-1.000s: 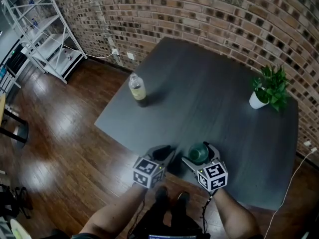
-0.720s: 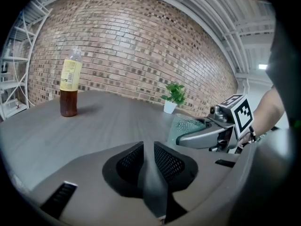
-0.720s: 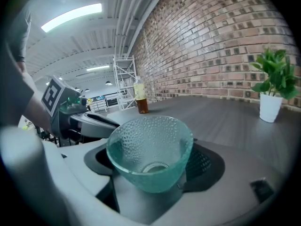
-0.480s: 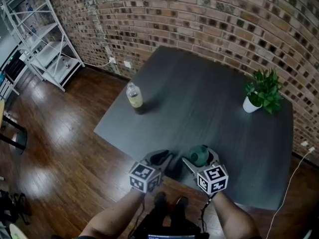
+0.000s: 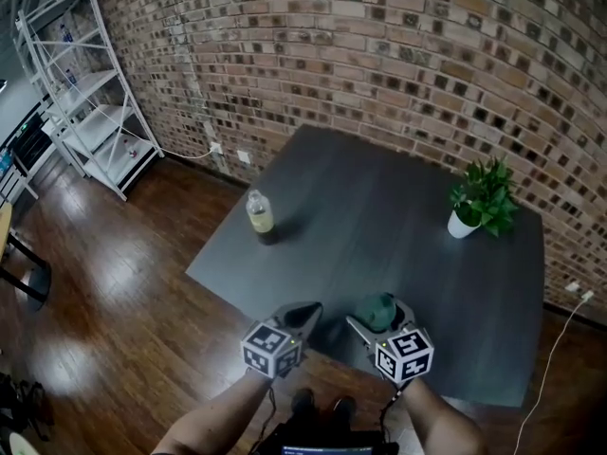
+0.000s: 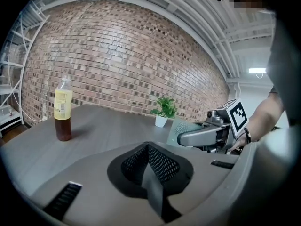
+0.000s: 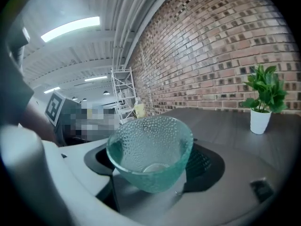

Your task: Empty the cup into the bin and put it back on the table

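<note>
A green dimpled glass cup sits between the jaws of my right gripper, just above the near edge of the dark table. The jaws have just been closing, and they now hold the cup by its sides. In the right gripper view the cup is upright and looks empty, resting in the right gripper. My left gripper hovers just left of it, shut with nothing in it; its pads meet in the left gripper view. That view also shows the cup. No bin is visible.
A bottle of yellow-brown liquid stands at the table's left side. A small potted plant stands at the far right. A brick wall runs behind the table. A white metal shelf stands on the wooden floor to the left.
Both grippers have risen together near the table's front edge, the right one carrying the cup. The table now looks smaller and lower in the head view.
</note>
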Demonstrator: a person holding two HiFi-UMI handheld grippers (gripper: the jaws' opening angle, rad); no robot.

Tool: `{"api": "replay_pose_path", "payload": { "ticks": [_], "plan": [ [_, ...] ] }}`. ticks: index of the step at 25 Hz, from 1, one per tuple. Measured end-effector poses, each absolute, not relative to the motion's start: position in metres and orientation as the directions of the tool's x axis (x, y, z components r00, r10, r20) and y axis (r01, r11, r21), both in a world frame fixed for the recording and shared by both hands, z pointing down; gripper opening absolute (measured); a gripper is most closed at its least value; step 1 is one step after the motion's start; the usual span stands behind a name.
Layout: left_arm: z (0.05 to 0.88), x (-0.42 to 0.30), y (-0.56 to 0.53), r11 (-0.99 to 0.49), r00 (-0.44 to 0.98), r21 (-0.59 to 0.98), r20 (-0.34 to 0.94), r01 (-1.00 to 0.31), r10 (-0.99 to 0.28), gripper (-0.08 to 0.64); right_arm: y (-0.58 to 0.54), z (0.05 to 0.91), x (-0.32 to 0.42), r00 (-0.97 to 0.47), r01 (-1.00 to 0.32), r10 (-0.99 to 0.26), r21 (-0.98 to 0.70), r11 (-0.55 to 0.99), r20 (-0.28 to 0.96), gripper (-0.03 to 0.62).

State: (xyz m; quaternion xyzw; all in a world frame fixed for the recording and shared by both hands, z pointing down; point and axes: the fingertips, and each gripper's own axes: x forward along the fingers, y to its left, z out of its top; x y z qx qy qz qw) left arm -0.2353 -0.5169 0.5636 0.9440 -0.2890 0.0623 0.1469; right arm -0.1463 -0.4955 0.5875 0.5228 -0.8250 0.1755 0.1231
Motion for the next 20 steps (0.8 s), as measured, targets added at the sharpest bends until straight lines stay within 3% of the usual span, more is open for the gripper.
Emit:
{"api": "replay_pose_path", "payload": {
  "ticks": [20],
  "plan": [
    [0.435,-0.183,-0.458,-0.923,0.950,0.225,0.056,-0.311,-0.307,0.002,-0.427,0.460,-0.117,-0.401,-0.915,-0.856,-0.094,0.393,0.327,0.403]
  ]
}}
